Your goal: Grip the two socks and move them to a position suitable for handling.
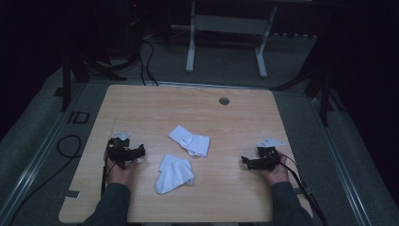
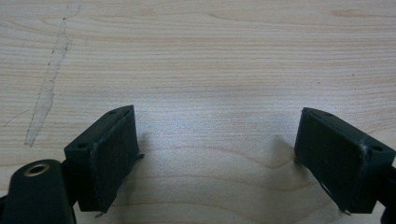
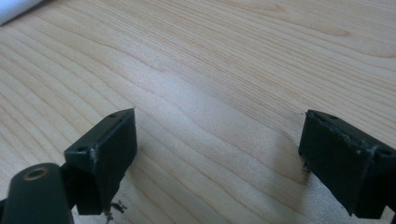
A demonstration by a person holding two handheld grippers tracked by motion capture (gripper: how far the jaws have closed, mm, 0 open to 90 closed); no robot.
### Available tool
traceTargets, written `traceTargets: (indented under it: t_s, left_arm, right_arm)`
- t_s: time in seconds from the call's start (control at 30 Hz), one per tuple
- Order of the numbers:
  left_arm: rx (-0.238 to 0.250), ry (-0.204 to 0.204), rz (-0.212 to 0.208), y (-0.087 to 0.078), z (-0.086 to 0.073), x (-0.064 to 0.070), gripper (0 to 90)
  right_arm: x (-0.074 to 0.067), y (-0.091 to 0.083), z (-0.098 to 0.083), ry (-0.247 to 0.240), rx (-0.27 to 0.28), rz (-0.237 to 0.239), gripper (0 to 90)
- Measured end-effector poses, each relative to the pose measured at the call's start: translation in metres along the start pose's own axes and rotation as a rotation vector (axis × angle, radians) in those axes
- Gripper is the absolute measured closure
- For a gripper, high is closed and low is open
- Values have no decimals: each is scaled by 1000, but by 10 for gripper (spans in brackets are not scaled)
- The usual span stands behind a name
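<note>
Scene: a wooden table with two white socks lying loose near its middle, a person's hands holding a gripper at each side.
Near sock: crumpled, at about 6 o'clock from the table's centre; its long axis runs roughly from 12 to 6 o'clock, leaning a little toward 7.
Far sock: just beyond the near one, at about 1 o'clock from it; its long axis runs from 10 to 4 o'clock. The two lie close, and I cannot tell whether their edges touch.
Left gripper: resting on the table at the left, jaws spread wide with nothing between them; its own view shows bare wood between the pads.
Right gripper: resting at the right, jaws equally wide and empty, bare wood between the pads.
Key relation: the near sock lies at about 4 o'clock from the left gripper, close by; the right gripper is well apart from both socks, which lie toward its 9 to 10 o'clock.
Nearer hand: the left, for either sock.
Judgement: the likely first move is a short reach by the left gripper toward the near sock's upper end.
</note>
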State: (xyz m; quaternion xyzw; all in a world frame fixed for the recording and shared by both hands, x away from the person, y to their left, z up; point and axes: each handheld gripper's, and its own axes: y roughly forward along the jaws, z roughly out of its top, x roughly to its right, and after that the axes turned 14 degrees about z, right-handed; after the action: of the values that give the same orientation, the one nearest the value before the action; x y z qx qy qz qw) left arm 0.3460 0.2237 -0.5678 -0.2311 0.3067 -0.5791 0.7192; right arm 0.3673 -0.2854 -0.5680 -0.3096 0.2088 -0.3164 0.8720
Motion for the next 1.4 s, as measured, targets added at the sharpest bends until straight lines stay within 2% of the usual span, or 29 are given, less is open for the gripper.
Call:
traceTargets:
  t_s: [0.63,0.83,0.9,1.07,1.13,1.2,1.23,1.4]
  left_arm:
    - [0,0,0,0,0,0,134]
    - [0,0,0,0,0,0,134]
    - [1,0,0,0,0,0,134]
    - [0,0,0,0,0,0,135]
    - [0,0,0,0,0,0,135]
    - [0,1,0,0,0,0,135]
    - [0,1,0,0,0,0,135]
    - [0,1,0,0,0,0,135]
  right_arm:
    - [0,0,0,-1,0,0,115]
    - [-1,-1,0,-3,3,6,141]
    - [-1,-1,0,-3,1,7,169]
    - [-2,-5,2,-9,-13,10,310]
    - [-4,-6,2,-11,-19,16,319]
    - [-8,-8,1,-33,-36,30,349]
    - [-8,-8,1,-33,-36,30,349]
    - [-17,-13,1,-94,-87,27,382]
